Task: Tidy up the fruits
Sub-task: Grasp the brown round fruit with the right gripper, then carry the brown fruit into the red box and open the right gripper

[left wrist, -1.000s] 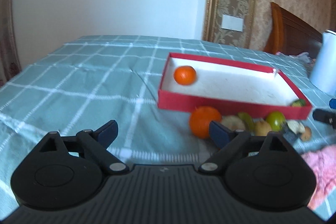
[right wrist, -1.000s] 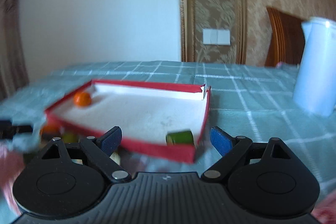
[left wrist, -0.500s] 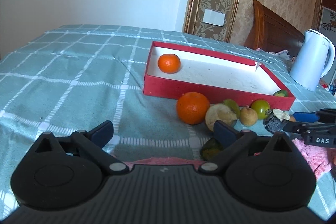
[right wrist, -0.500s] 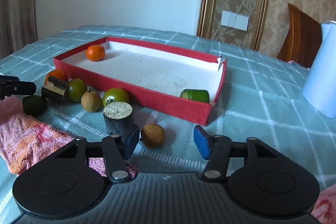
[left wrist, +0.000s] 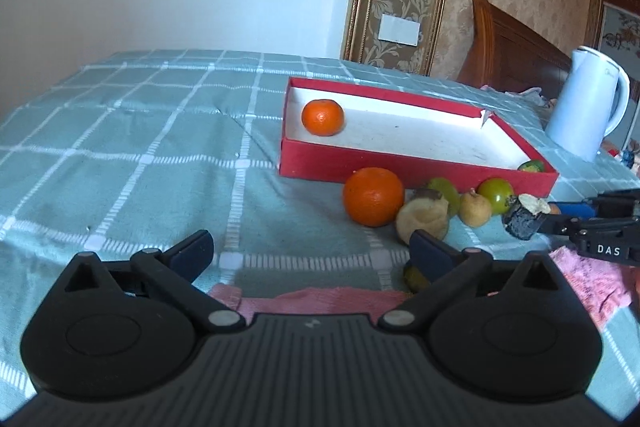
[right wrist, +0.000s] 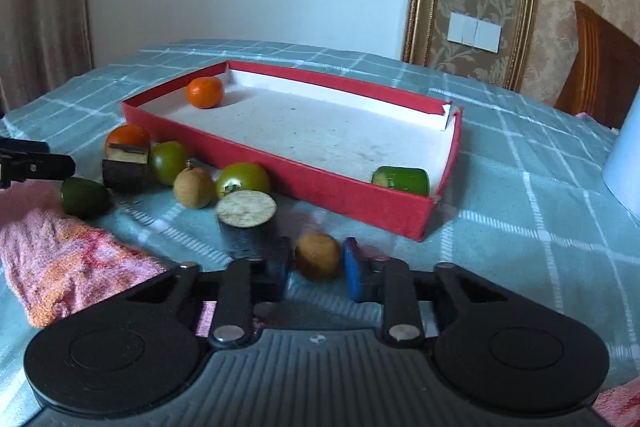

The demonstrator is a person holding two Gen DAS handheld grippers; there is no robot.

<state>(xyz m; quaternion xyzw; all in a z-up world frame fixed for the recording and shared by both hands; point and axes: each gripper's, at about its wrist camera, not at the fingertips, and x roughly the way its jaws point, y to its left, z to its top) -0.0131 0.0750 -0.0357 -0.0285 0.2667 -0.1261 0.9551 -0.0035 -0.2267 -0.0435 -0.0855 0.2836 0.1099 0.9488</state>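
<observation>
"DAS" on right gripper [left wrist: 608,249] body

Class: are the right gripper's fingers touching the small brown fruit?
Cannot tell. In the right wrist view the fingers closely flank the small brown fruit, but blur hides any contact.

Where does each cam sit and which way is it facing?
Left wrist: on the left gripper, facing across the bed to the red tray's left end; its fingers spread wide, empty.
Right wrist: on the right gripper, low at the tray's near right corner; fingers close around a small brown fruit.
Both show the tray, the small orange inside it and the loose fruit.
</observation>
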